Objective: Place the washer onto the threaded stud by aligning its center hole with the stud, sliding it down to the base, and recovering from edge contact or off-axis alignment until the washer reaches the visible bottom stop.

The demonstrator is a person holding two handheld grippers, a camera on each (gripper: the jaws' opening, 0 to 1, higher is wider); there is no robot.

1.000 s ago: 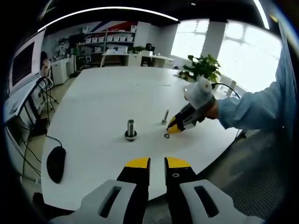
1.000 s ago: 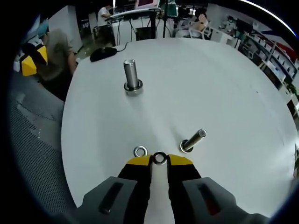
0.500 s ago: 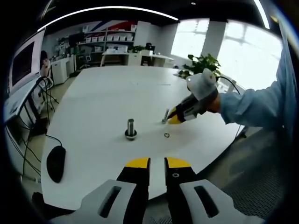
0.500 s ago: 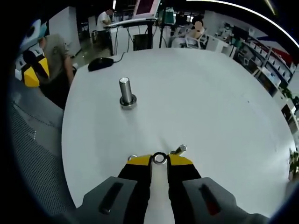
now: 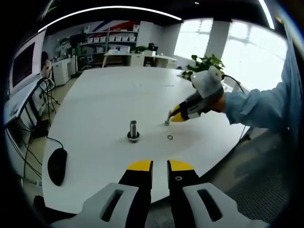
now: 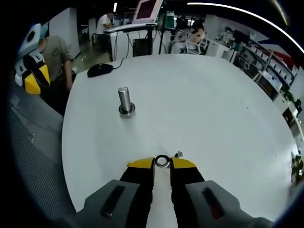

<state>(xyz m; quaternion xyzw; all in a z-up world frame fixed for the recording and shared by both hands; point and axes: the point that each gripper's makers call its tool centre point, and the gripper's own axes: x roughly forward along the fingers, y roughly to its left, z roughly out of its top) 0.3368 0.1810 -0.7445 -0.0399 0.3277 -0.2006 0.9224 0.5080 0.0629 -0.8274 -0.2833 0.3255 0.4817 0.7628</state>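
Observation:
My right gripper (image 6: 162,166) is shut on a small steel washer (image 6: 162,161), held flat between its yellow tips. Just past the right tip, the top of the thin threaded stud (image 6: 179,154) peeks out. In the left gripper view, the right gripper (image 5: 175,117) hovers with its tips at the top of that thin stud (image 5: 168,119), washer and stud too small to tell apart. A second washer (image 5: 170,137) lies loose on the white table (image 5: 114,95) nearby. My left gripper (image 5: 159,165) hangs back at the table's near edge, jaws close together with nothing between them.
A thicker stud on a nut base (image 5: 133,131) (image 6: 125,100) stands upright left of the thin one. A black mouse (image 5: 57,166) (image 6: 99,69) with its cable lies near the table edge. A person's blue sleeve (image 5: 256,109) reaches in from the right. Desks and people stand beyond the table.
My right gripper rose from the table with the washer and moved over the thin stud. The second washer stayed on the table. The left gripper has not moved.

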